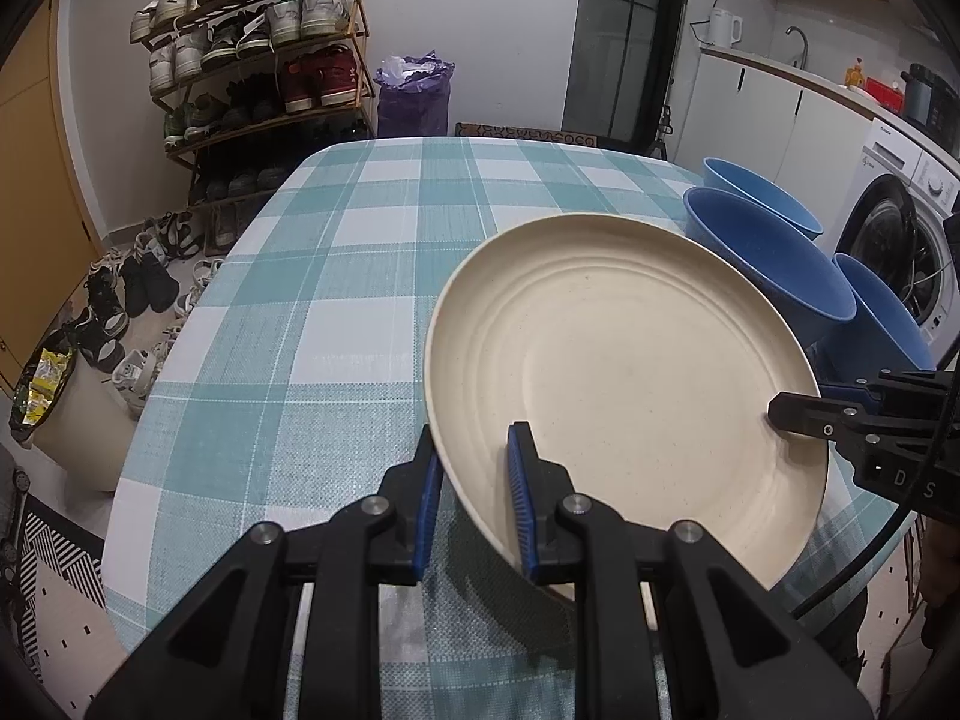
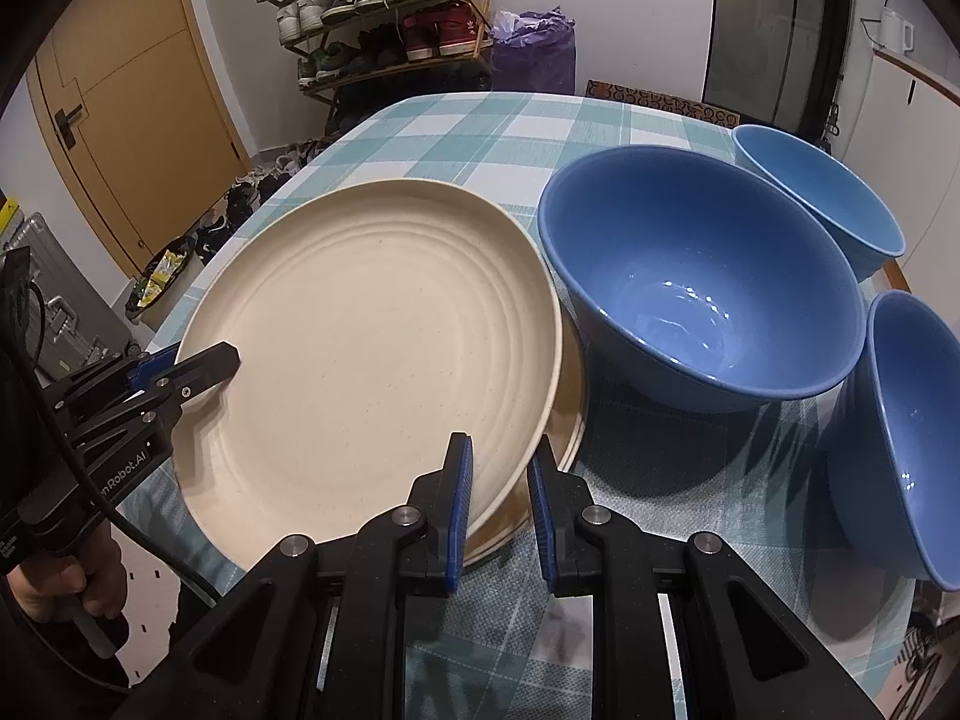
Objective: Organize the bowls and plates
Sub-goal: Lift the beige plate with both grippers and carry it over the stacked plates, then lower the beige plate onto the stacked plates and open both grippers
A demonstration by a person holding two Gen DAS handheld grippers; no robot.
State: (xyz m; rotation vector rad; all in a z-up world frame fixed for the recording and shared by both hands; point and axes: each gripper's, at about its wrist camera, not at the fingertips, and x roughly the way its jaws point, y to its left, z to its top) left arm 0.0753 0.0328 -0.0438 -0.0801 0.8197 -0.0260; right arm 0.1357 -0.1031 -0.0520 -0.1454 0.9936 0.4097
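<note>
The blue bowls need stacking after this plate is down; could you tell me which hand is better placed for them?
Probably the right. The right gripper grips the cream plate on the edge beside the large blue bowl; the left gripper holds the opposite edge.

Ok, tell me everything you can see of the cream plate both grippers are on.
The cream plate is round, matte and faintly speckled, with concentric ridges inside a raised rim. It is tilted, lifted on its left side. The left gripper and right gripper each clamp its rim on opposite sides. It lies over a second plate of the same colour, close beside the big blue bowl.
</note>
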